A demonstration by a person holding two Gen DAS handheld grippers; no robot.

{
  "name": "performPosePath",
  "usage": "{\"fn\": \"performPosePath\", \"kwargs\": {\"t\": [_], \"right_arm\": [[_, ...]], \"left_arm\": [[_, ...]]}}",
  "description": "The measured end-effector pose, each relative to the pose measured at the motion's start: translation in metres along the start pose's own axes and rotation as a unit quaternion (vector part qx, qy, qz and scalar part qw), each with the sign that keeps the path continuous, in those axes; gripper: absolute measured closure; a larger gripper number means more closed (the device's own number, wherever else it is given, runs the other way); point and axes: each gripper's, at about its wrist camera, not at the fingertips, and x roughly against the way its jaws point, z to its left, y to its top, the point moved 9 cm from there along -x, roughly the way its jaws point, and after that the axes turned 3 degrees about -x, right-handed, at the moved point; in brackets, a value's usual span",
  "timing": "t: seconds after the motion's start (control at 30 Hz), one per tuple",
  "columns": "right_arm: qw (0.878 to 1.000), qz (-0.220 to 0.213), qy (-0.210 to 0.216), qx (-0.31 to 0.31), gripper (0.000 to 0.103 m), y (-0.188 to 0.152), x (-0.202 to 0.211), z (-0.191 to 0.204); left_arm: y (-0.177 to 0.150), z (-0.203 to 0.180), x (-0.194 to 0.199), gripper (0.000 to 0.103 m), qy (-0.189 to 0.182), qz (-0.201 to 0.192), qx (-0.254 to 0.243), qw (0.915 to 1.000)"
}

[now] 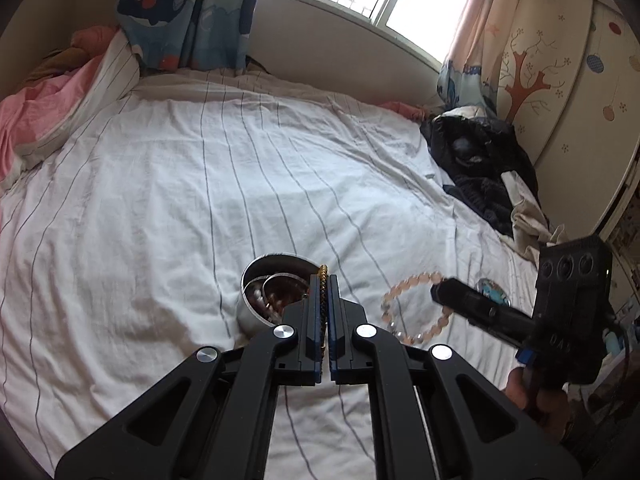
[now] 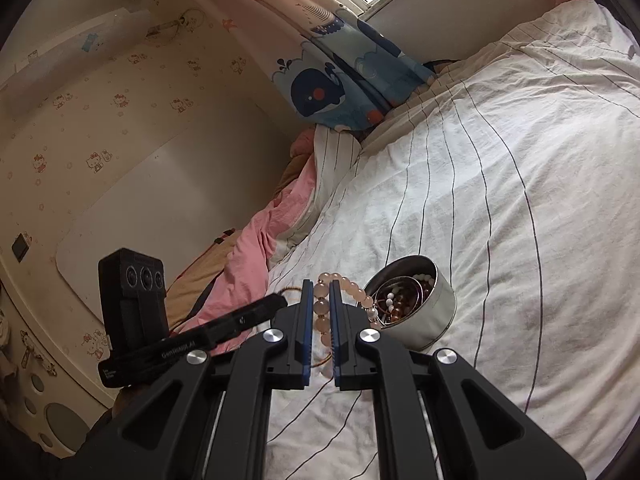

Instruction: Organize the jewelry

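A round metal tin (image 1: 249, 312) holding several bead bracelets and bangles sits on the striped bed sheet; it also shows in the right wrist view (image 2: 424, 320). My left gripper (image 1: 324, 280) is shut on a gold bead bracelet (image 1: 322, 270), held just over the tin's right rim. My right gripper (image 2: 321, 286) is shut on a pink bead bracelet (image 2: 322, 306) and holds it beside the tin; the bracelet also shows in the left wrist view (image 1: 416, 336). A turquoise pendant (image 1: 493, 293) lies on the sheet behind the right gripper.
The white striped sheet (image 1: 200, 180) covers the bed. A pink quilt (image 2: 256, 240) lies bunched at one side. Dark clothes (image 1: 480, 168) are piled near the wardrobe. A whale-print curtain (image 1: 180, 12) hangs under the window.
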Motion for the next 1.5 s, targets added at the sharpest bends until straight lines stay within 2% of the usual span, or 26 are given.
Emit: {"fn": "performPosePath", "kwargs": {"t": [0.1,0.17,0.2,0.23,0.33,0.47,0.5,0.53,0.57,0.6,0.67,0.73,0.83,0.93,1.07,1.13,1.17,1.2,1.27,1.4,1.5], "right_arm": [[1.000,0.001,-0.002,-0.004,0.095,0.006,-0.004,-0.004],[1.000,0.002,-0.003,-0.004,0.095,0.012,-0.008,-0.005],[1.000,0.003,-0.002,-0.003,0.095,0.015,-0.011,-0.004],[1.000,0.004,-0.001,0.000,0.095,0.017,-0.014,-0.003],[1.000,0.009,0.010,0.004,0.095,0.023,-0.025,0.003],[0.998,0.023,0.050,-0.024,0.095,0.026,-0.046,0.004],[0.998,0.034,0.045,-0.025,0.095,0.023,-0.055,-0.001],[0.998,0.048,0.019,-0.020,0.094,0.019,-0.065,-0.010],[0.997,0.064,-0.029,-0.011,0.094,0.015,-0.075,-0.024],[0.994,0.079,-0.078,0.001,0.088,0.010,-0.083,-0.038],[0.987,0.084,-0.134,0.013,0.080,0.004,-0.084,-0.055],[0.986,0.077,-0.146,0.010,0.079,0.000,-0.074,-0.061],[0.984,0.068,-0.164,0.025,0.075,-0.010,-0.054,-0.057],[0.976,0.066,-0.203,0.047,0.057,-0.038,-0.030,-0.053],[0.953,0.085,-0.280,0.079,0.039,-0.089,-0.006,-0.052],[0.941,0.092,-0.314,0.085,0.035,-0.109,0.003,-0.057],[0.934,0.094,-0.332,0.089,0.029,-0.115,0.006,-0.060],[0.930,0.096,-0.343,0.095,0.028,-0.121,0.009,-0.063],[0.924,0.091,-0.356,0.104,0.027,-0.128,0.012,-0.065],[0.913,0.089,-0.378,0.121,0.020,-0.131,0.010,-0.068],[0.909,0.084,-0.389,0.127,0.016,-0.130,0.011,-0.069]], "left_arm": [[0.011,0.006,-0.035,0.100,-0.012,0.002,0.040,0.9991],[0.002,0.024,-0.067,0.098,0.031,0.032,0.050,0.9978],[-0.006,0.033,-0.079,0.090,0.048,0.047,0.056,0.9962],[-0.014,0.043,-0.086,0.074,0.060,0.061,0.065,0.9942],[-0.027,0.063,-0.076,0.057,0.080,0.054,0.083,0.9919],[-0.033,0.081,-0.045,0.050,0.099,0.038,0.086,0.9907],[-0.034,0.084,-0.037,0.049,0.102,0.035,0.087,0.9903],[-0.036,0.087,-0.030,0.047,0.106,0.032,0.088,0.9899],[-0.039,0.089,-0.023,0.045,0.113,0.029,0.088,0.9893],[-0.044,0.090,-0.017,0.042,0.121,0.028,0.085,0.9886],[-0.055,0.087,-0.008,0.034,0.140,0.031,0.070,0.9872],[-0.069,0.082,-0.004,0.020,0.159,0.035,0.054,0.9851],[-0.089,0.070,-0.006,0.013,0.174,0.051,0.030,0.9830],[-0.109,0.059,-0.007,0.007,0.188,0.065,0.012,0.9799],[-0.134,0.051,-0.003,0.007,0.217,0.088,-0.018,0.9721],[-0.144,0.052,-0.001,0.007,0.232,0.097,-0.029,0.9674],[-0.148,0.054,-0.001,0.007,0.235,0.101,-0.028,0.9663],[-0.150,0.055,0.000,0.007,0.236,0.100,-0.027,0.9663],[-0.152,0.056,0.001,0.007,0.238,0.090,-0.029,0.9667],[-0.156,0.055,-0.005,0.007,0.250,0.096,-0.041,0.9626],[-0.155,0.054,-0.005,0.007,0.249,0.095,-0.043,0.9629]]}}
